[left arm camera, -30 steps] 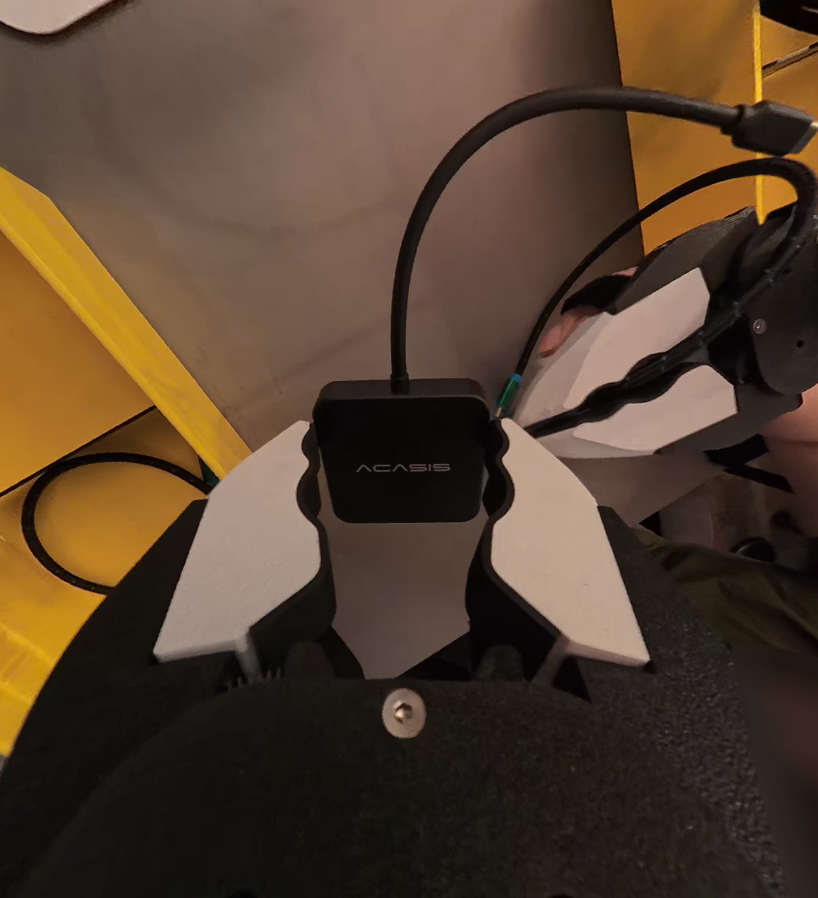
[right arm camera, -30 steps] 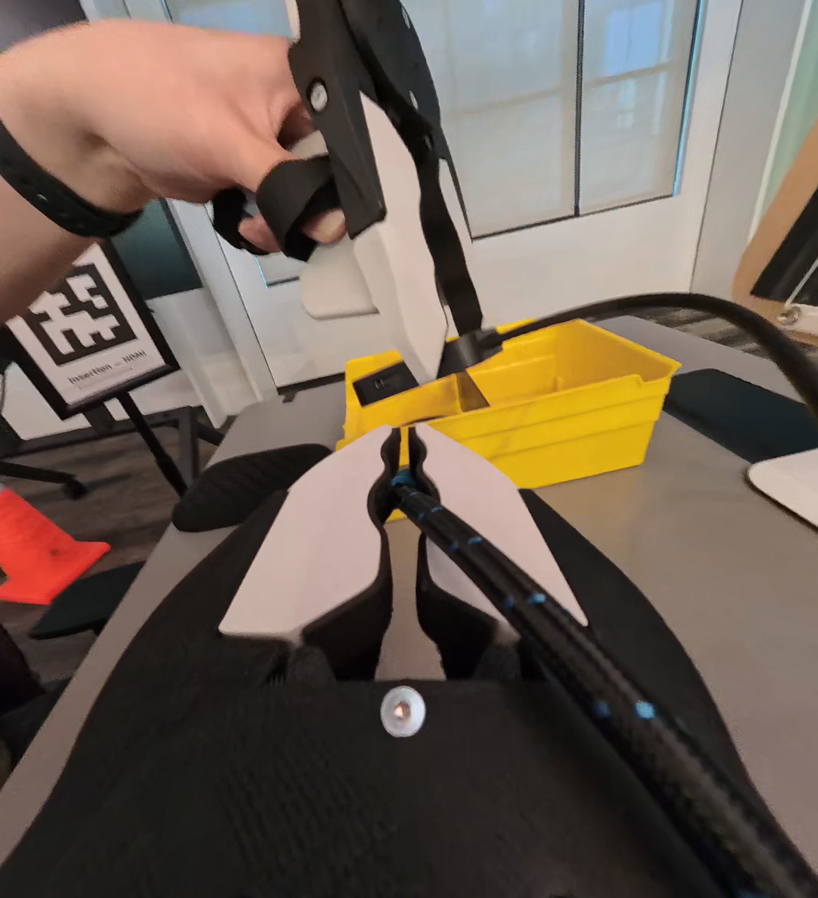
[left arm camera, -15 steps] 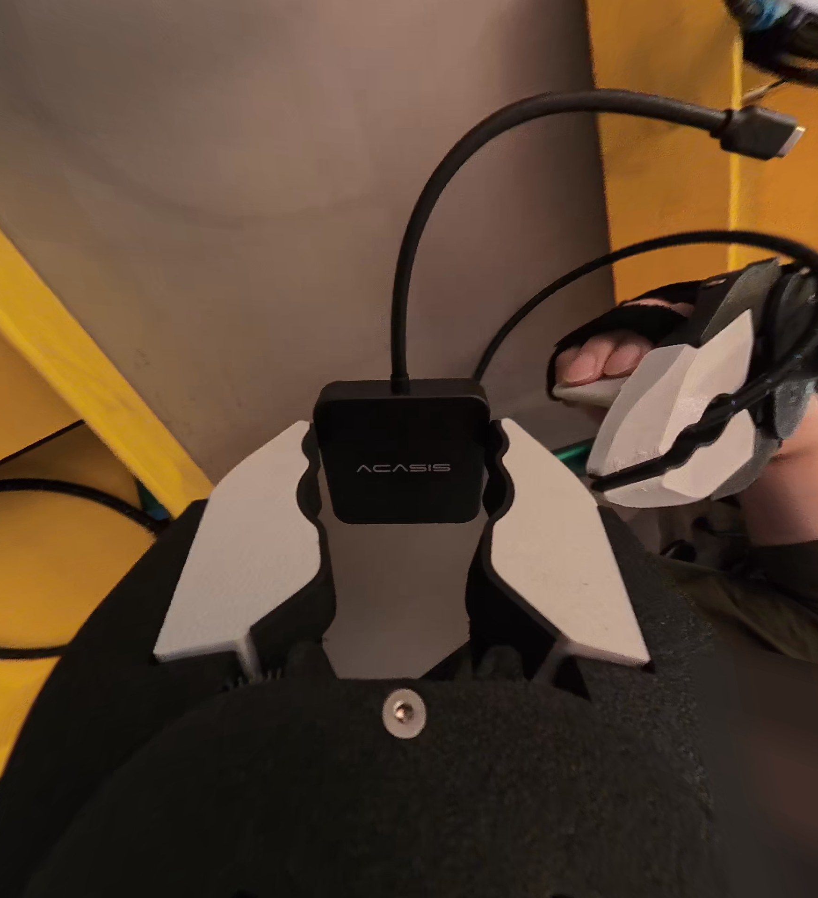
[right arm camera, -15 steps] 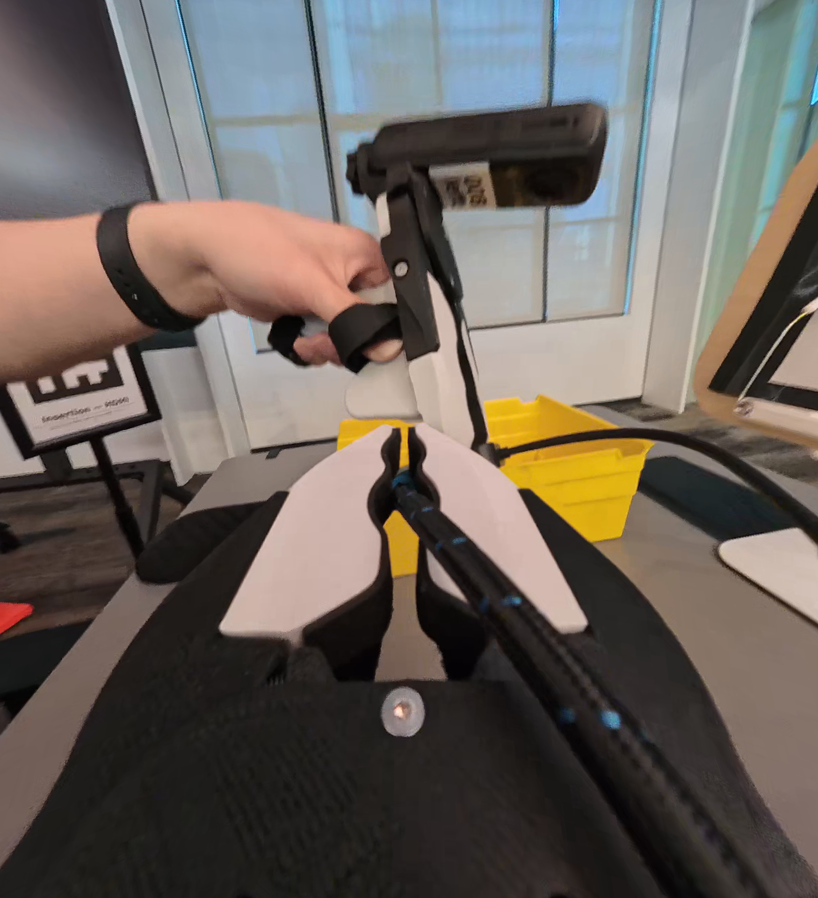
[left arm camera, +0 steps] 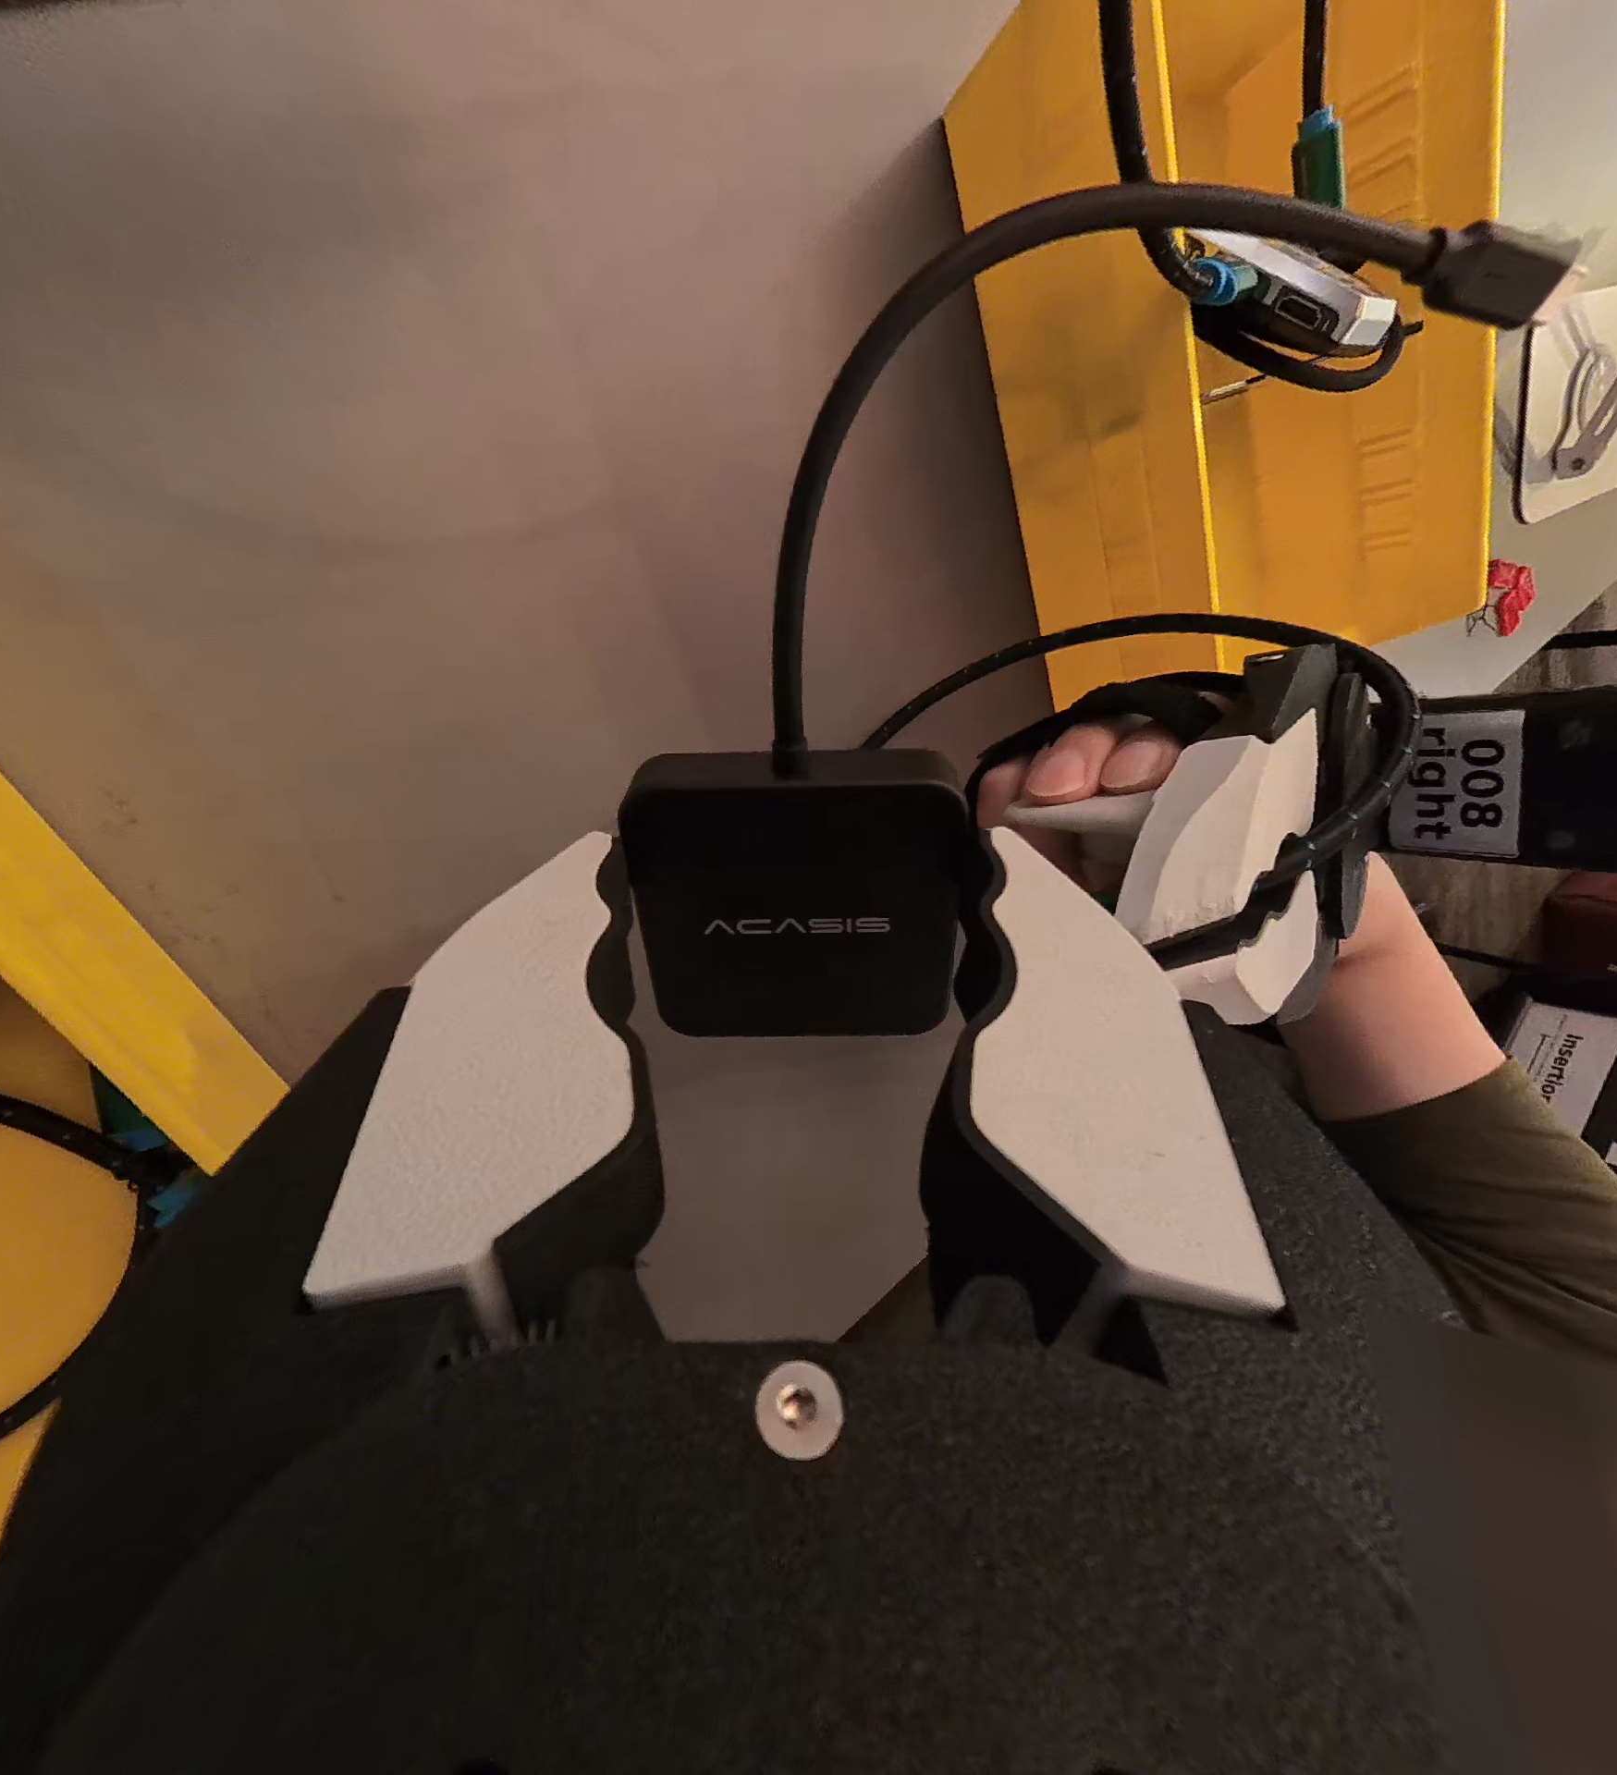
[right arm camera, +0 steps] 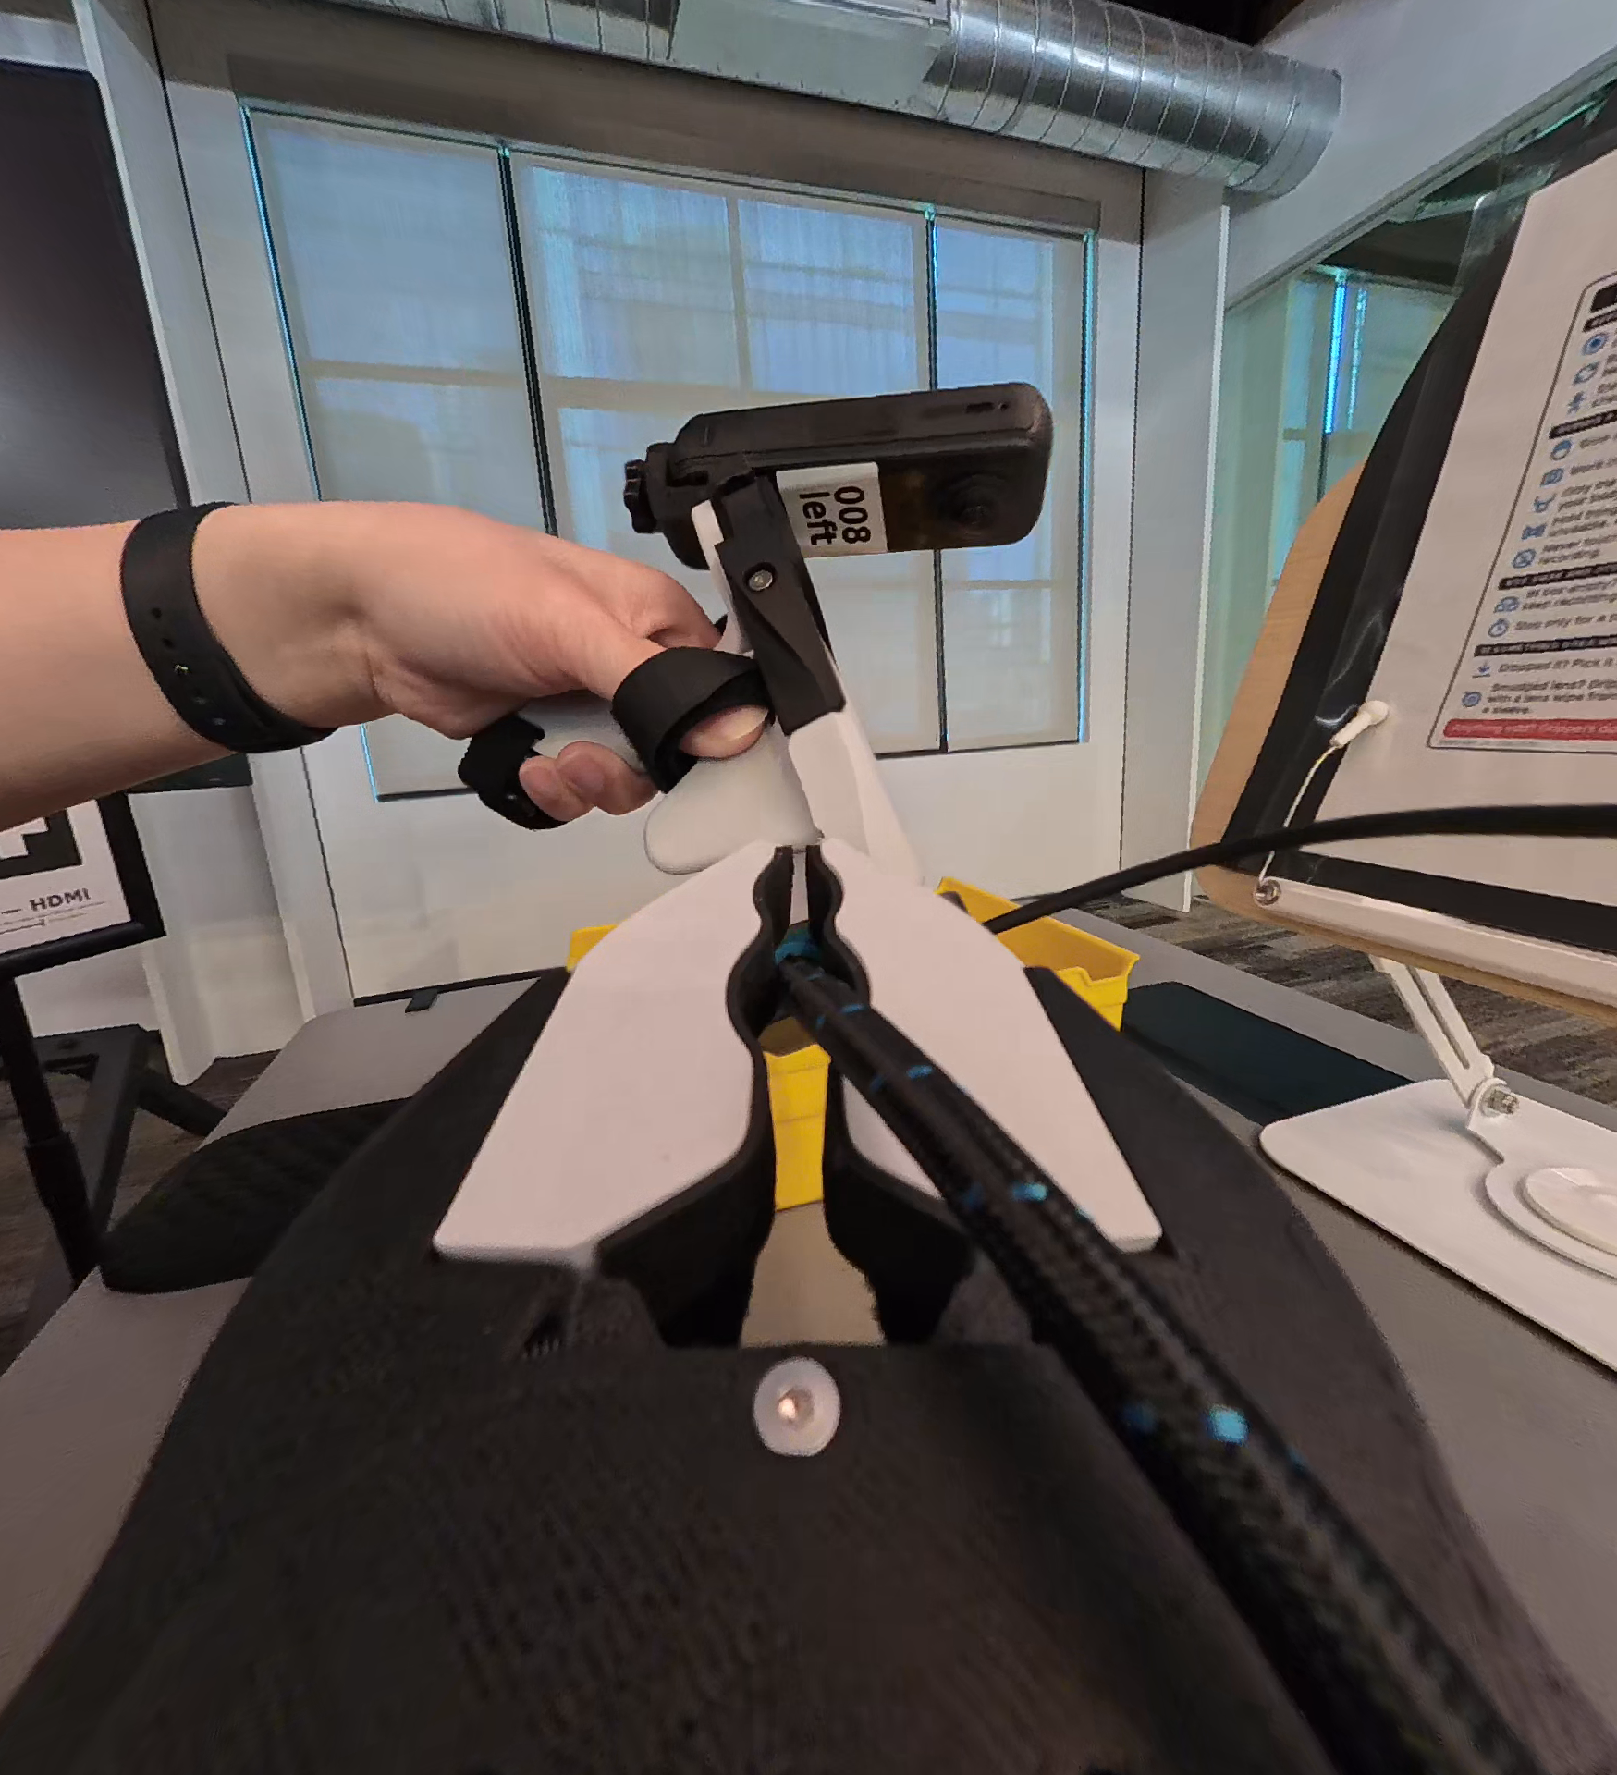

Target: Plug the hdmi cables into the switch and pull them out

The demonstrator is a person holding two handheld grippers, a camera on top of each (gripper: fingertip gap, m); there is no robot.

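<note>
My left gripper (left arm camera: 793, 864) is shut on a black square HDMI switch (left arm camera: 793, 898) and holds it in the air. The switch's own black cable (left arm camera: 881, 365) arcs up to a free plug (left arm camera: 1501, 279) at the upper right. My right gripper (right arm camera: 796, 864) is shut on a black braided HDMI cable with blue flecks (right arm camera: 1054, 1239), gripped at its teal-collared plug end, which is mostly hidden between the fingers. In the left wrist view the right gripper (left arm camera: 1208, 893) is just right of the switch. In the right wrist view the left gripper (right arm camera: 843, 768) hangs just beyond my fingertips.
A yellow bin (left arm camera: 1160, 384) at the upper right holds a silver device (left arm camera: 1611, 312) and more cables. Another yellow bin (left arm camera: 36, 960) with a black cable is at the left. A grey table (left arm camera: 353, 432) lies below. A white tablet stand (right arm camera: 1477, 1181) stands at the right.
Both grippers have risen above the table. The right gripper has swung from pointing at the switch's side to lying level beside it. Both grips are unchanged.
</note>
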